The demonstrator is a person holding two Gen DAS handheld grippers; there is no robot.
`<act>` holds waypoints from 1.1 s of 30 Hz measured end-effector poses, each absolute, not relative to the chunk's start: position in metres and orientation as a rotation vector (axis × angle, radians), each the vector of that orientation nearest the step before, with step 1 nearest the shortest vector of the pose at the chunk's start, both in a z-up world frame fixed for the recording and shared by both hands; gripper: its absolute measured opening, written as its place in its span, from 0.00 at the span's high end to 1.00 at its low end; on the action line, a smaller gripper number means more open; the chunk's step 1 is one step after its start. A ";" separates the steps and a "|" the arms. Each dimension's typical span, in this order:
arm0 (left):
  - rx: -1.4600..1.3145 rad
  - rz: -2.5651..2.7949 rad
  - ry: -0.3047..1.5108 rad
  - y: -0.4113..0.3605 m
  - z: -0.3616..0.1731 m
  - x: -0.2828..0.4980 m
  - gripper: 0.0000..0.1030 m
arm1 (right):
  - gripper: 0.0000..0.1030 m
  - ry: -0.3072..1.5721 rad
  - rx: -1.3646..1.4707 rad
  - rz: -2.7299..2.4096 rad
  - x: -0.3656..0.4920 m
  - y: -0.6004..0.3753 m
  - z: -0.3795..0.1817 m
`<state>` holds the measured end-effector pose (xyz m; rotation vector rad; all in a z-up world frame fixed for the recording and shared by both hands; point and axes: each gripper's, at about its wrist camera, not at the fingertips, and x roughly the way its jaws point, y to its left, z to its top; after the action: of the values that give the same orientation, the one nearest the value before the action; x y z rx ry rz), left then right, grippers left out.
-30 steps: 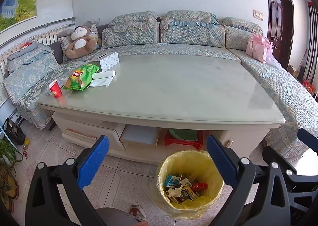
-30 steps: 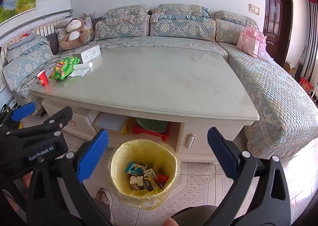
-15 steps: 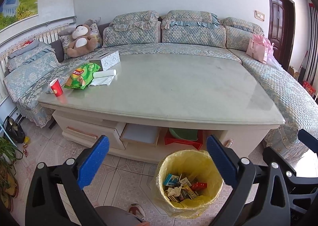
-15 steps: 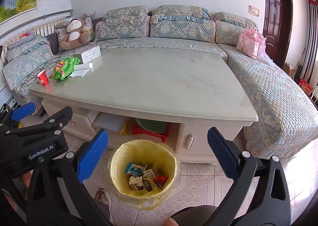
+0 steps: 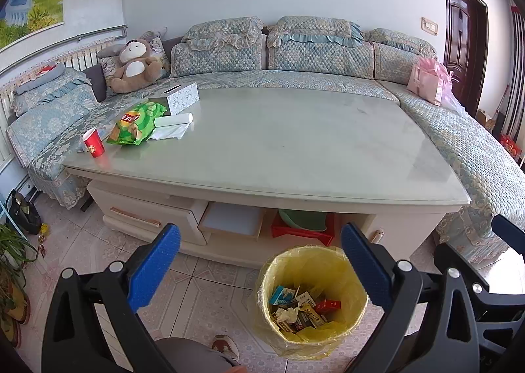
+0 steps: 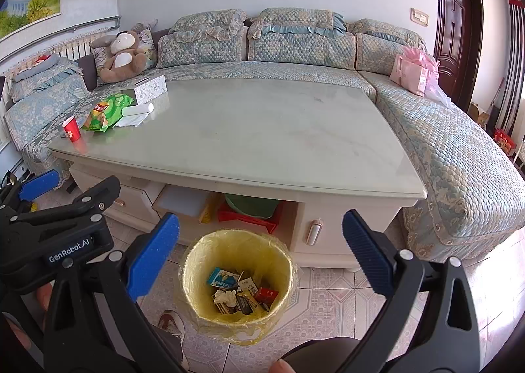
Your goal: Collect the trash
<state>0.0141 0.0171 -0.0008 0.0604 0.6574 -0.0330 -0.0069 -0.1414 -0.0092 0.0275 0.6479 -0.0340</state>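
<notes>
Trash bin (image 5: 311,300), lined with a yellow bag, stands on the tiled floor (image 5: 210,287) just in front of the tabletop (image 5: 295,146), holding small boxes and crumpled paper. Left gripper (image 5: 261,261) and right gripper (image 6: 261,246) both hang above the floor with jaws spread wide, empty. At the tabletop's 10 o'clock corner sit a red cup (image 5: 93,143), a green chip bag (image 5: 136,123), a white roll (image 5: 174,120) and a tissue box (image 5: 180,96).

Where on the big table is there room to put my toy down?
Most of the table is bare, from the tissue box across to the sofa. Only its left corner is crowded: red cup, chip bag, paper roll.
</notes>
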 end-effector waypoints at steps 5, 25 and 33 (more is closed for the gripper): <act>0.058 -0.033 0.659 0.017 -0.002 0.013 0.07 | 0.06 0.646 0.029 -0.035 -0.008 -0.141 -0.009; 0.067 -0.027 0.652 0.016 -0.002 0.010 0.07 | 0.06 0.647 0.035 -0.035 -0.010 -0.142 -0.009; 0.058 -0.030 0.657 0.018 -0.003 0.010 0.07 | 0.06 0.647 0.035 -0.037 -0.010 -0.142 -0.010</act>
<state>0.0099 0.0184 -0.0032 0.0581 0.6575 -0.0304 -0.0099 -0.1415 -0.0096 0.0355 0.6470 -0.0371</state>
